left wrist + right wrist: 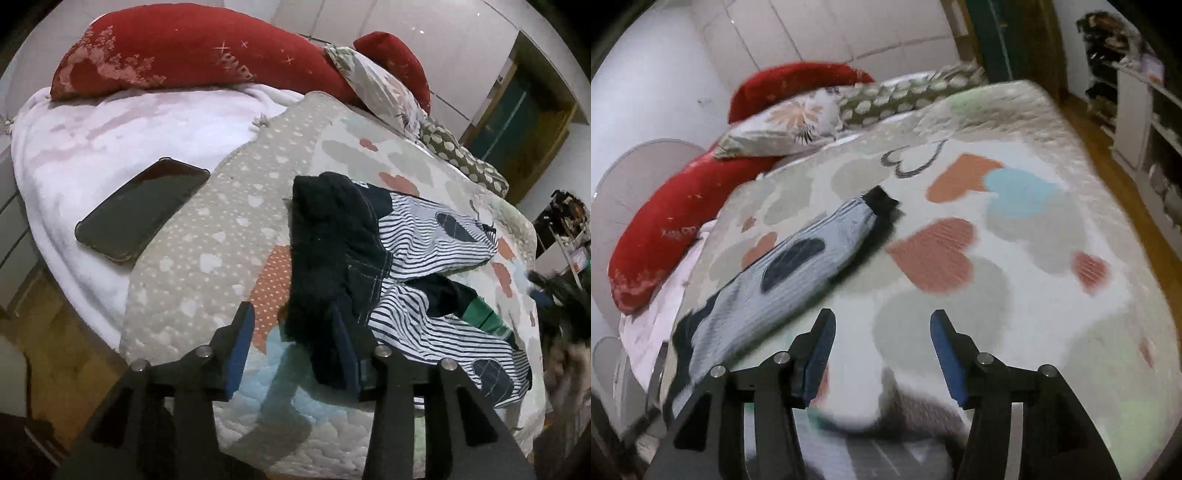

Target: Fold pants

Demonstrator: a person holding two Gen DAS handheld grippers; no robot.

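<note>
pants (388,266) waistband between left fingers (242,347)

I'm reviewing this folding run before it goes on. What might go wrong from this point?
1. The left gripper is open at the dark waistband of the striped pants, with bunched fabric between its fingers; closing here may catch several layers and fold crookedly.
2. The phone lies on the white blanket close by; a sweeping fold might knock it.
3. The right gripper is open over bare quilt, beside the leg, so that side is unheld and may drag.
</note>
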